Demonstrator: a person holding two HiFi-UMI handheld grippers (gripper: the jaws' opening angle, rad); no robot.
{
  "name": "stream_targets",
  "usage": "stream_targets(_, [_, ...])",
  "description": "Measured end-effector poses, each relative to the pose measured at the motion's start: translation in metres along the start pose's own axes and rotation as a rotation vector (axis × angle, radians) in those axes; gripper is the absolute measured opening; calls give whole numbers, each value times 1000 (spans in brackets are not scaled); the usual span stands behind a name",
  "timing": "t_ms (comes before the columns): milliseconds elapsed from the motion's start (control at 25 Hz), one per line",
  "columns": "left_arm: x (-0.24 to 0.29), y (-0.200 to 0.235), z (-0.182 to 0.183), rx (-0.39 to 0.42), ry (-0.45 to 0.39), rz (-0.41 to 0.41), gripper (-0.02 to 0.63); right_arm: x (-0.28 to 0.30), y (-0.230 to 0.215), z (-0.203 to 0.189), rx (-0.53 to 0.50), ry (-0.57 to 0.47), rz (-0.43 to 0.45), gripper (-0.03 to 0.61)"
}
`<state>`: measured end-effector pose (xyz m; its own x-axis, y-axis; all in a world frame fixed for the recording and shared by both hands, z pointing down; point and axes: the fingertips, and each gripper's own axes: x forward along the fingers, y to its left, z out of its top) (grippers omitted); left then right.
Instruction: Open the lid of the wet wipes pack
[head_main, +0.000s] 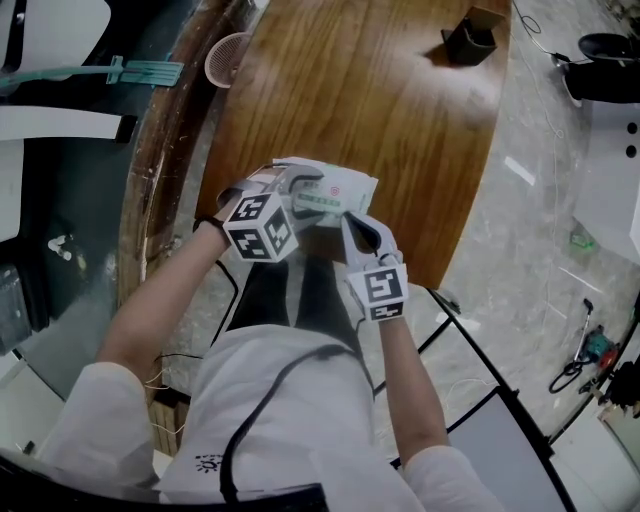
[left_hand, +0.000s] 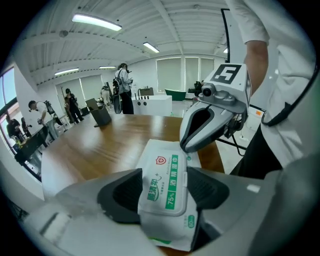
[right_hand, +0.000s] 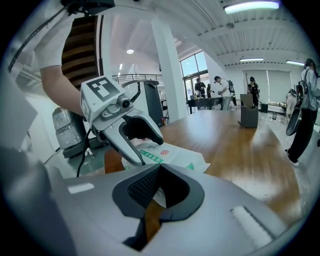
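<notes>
The white and green wet wipes pack (head_main: 338, 196) lies near the front edge of the wooden table (head_main: 380, 110). Its lid (left_hand: 167, 192) is closed flat. My left gripper (head_main: 292, 188) comes over the pack from the left. In the left gripper view the pack (left_hand: 162, 170) lies lengthwise between its wide-spread jaws, whose pads (left_hand: 119, 196) flank it without squeezing. My right gripper (head_main: 352, 224) reaches in from the near right. Its tip (left_hand: 186, 147) sits at the pack's end. In the right gripper view its jaws (right_hand: 159, 189) are closed, with a white bit of the pack pinched between them.
A black box (head_main: 470, 40) stands at the table's far end. A pink mesh basket (head_main: 228, 58) sits off the table's far left corner. The table's front edge (head_main: 400, 275) is right below the grippers. Several people stand far off (left_hand: 122, 87) in the room.
</notes>
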<state>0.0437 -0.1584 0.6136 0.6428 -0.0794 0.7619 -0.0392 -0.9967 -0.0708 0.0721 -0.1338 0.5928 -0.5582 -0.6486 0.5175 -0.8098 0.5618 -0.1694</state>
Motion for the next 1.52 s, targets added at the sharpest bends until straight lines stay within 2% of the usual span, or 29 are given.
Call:
stream_targets(520, [-1,1,-1,-153,16,-247,293,3,0,-2,-81,6,-30,9])
stream_targets(800, [-4,3,2,-182,14,-303,293,4,0,-3,-81,-10,-40,9])
stream_targets(960, [-7,7,9,-242,-19,-340,291,4,0,-3,-82,-2,-41,9])
stream_targets(1200, [-11,4,10,-167,-3,-315,281,4,0,-4,-71,3,-32,9])
stream_targets(1520, [-27,14,23,-133,-59,-221,254,3,-1,-4,-67,12,-35,9])
